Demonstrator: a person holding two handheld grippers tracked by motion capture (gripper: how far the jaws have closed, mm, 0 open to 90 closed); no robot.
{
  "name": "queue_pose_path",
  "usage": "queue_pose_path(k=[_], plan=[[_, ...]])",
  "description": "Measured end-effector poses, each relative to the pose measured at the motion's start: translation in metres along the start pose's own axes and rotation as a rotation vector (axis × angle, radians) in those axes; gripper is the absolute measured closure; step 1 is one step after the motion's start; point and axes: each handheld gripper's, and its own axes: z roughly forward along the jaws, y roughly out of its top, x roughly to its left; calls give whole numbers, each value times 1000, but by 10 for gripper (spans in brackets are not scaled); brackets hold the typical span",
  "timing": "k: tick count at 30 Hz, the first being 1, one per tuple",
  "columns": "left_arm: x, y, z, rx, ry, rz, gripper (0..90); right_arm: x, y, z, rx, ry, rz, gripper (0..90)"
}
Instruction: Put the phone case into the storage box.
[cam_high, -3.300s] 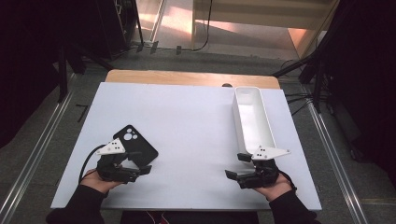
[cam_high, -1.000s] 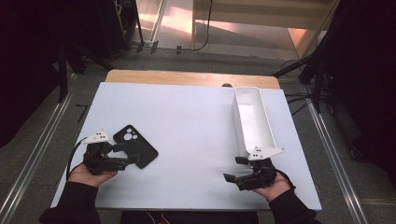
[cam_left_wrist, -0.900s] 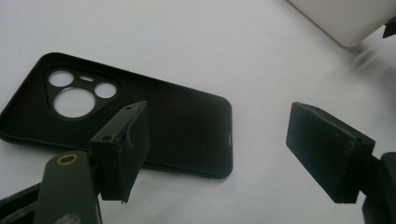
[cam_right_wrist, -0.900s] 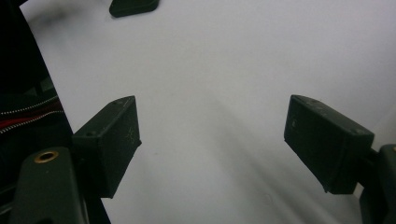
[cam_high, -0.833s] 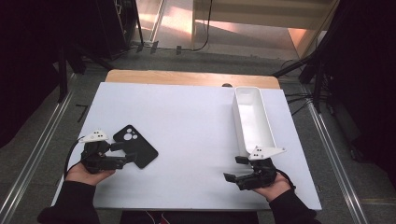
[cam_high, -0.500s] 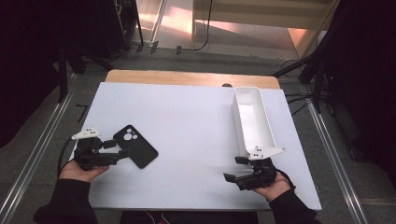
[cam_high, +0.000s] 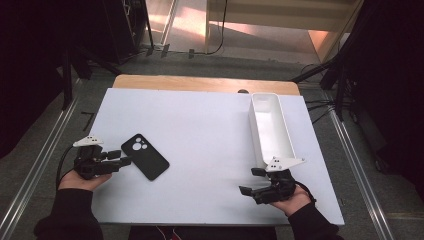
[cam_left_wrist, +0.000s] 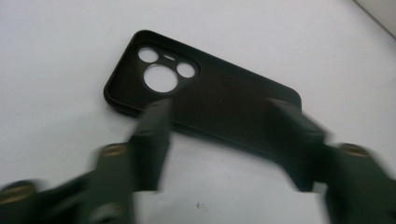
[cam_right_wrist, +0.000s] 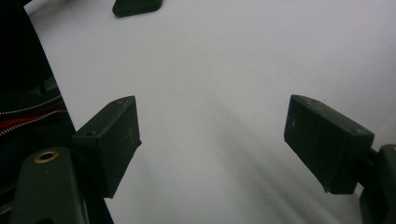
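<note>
A black phone case lies flat on the white table at the front left, camera cutouts toward the far left. My left gripper sits just left of it, jaws pointing right at its near end. In the left gripper view the blurred jaws of that gripper have just been closing and overlap the near long edge of the case; the pads are not pressing on it. My right gripper rests open at the front right, and in its own view the gripper has only bare table between its jaws.
A long white tray stands lengthwise at the right, just beyond the right gripper. A wooden strip runs along the table's far edge. Metal rails flank both sides. A corner of the case shows far off in the right gripper view.
The left hand has slid left, from over the case to beside its left end, and its jaws have narrowed. The case and the right gripper have stayed put.
</note>
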Motion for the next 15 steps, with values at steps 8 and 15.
queue_pose_path(k=[8, 15], plan=[[3, 1, 8, 13, 54, 44, 895, 1, 0, 0, 2, 6, -6, 168], [17, -1, 16, 33, 38, -6, 896, 1, 0, 0, 5, 6, -5, 168]])
